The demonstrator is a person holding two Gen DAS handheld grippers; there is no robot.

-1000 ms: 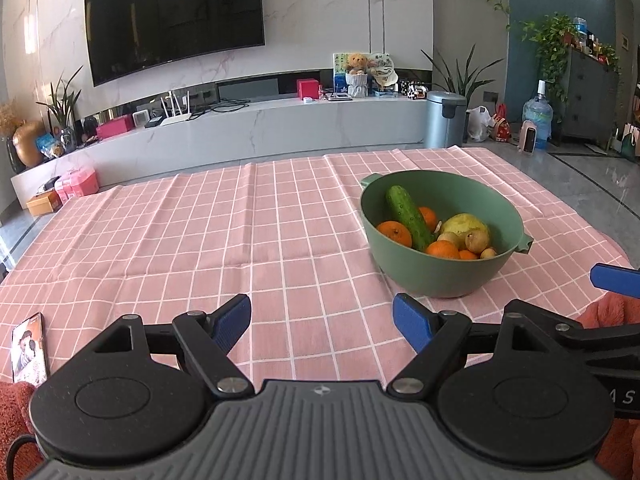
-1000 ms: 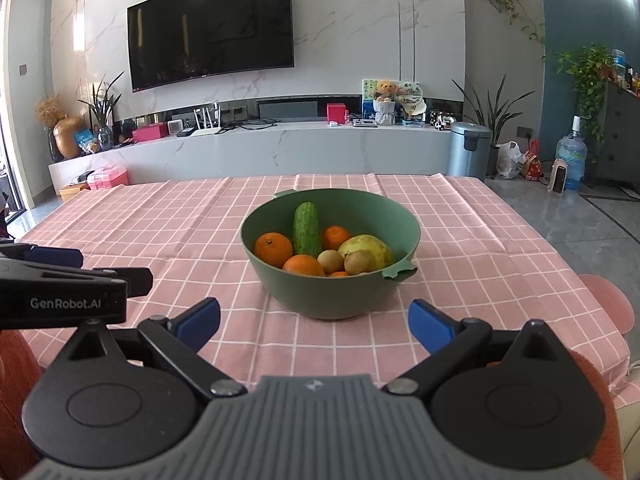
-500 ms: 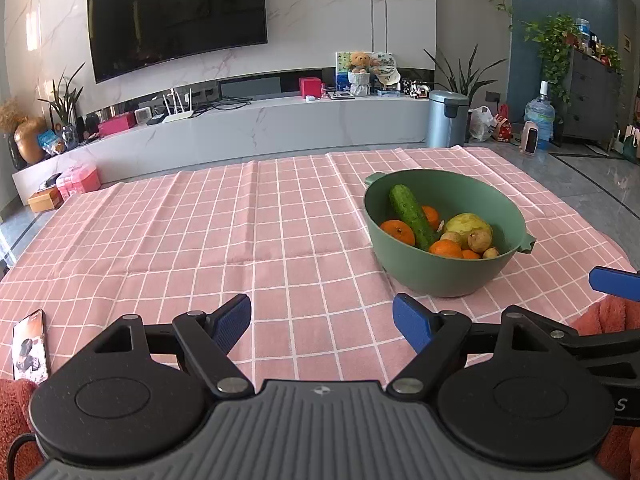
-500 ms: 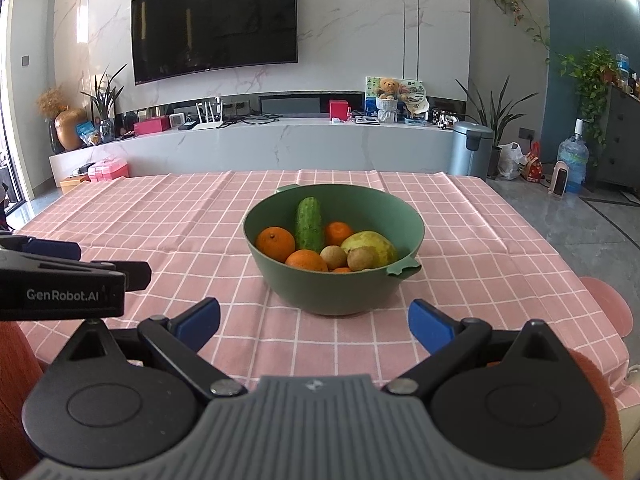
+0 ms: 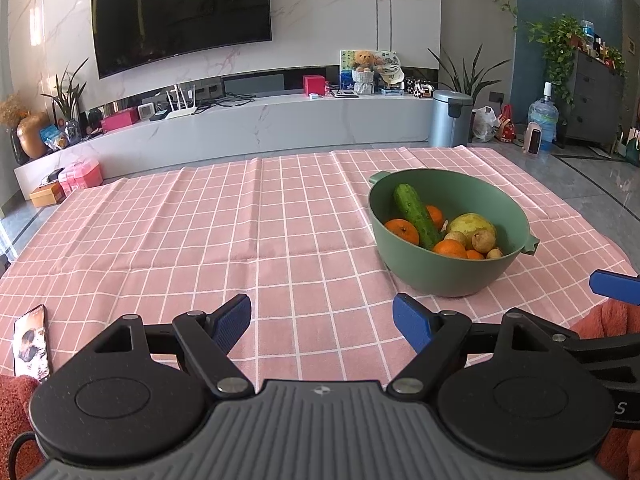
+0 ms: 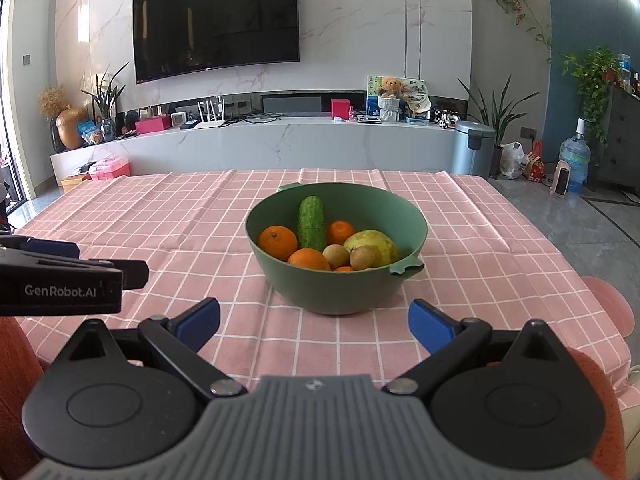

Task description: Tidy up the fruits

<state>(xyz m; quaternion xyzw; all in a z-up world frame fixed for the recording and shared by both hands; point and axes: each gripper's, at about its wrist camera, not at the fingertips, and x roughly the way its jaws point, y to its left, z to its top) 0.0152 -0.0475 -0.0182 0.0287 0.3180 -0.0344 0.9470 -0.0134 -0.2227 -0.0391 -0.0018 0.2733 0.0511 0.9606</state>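
Observation:
A green bowl (image 6: 412, 228) stands on the pink checked tablecloth (image 6: 160, 216). It holds a cucumber (image 6: 311, 222), oranges (image 6: 277, 242), a yellow-green pear (image 6: 376, 246) and small brown kiwis (image 6: 336, 255). The bowl also shows in the left wrist view (image 5: 440, 272), right of centre. My left gripper (image 5: 322, 316) is open and empty, low over the cloth, left of the bowl. My right gripper (image 6: 314, 322) is open and empty, just in front of the bowl.
A phone (image 5: 31, 342) lies on the cloth at the near left. A pink stool (image 6: 612, 308) stands off the table's right edge. A TV console (image 6: 280, 140) and a bin (image 6: 474, 146) stand beyond the table.
Both grippers have drifted slightly; the bowl sits a little further right in each view. Both stay open and empty.

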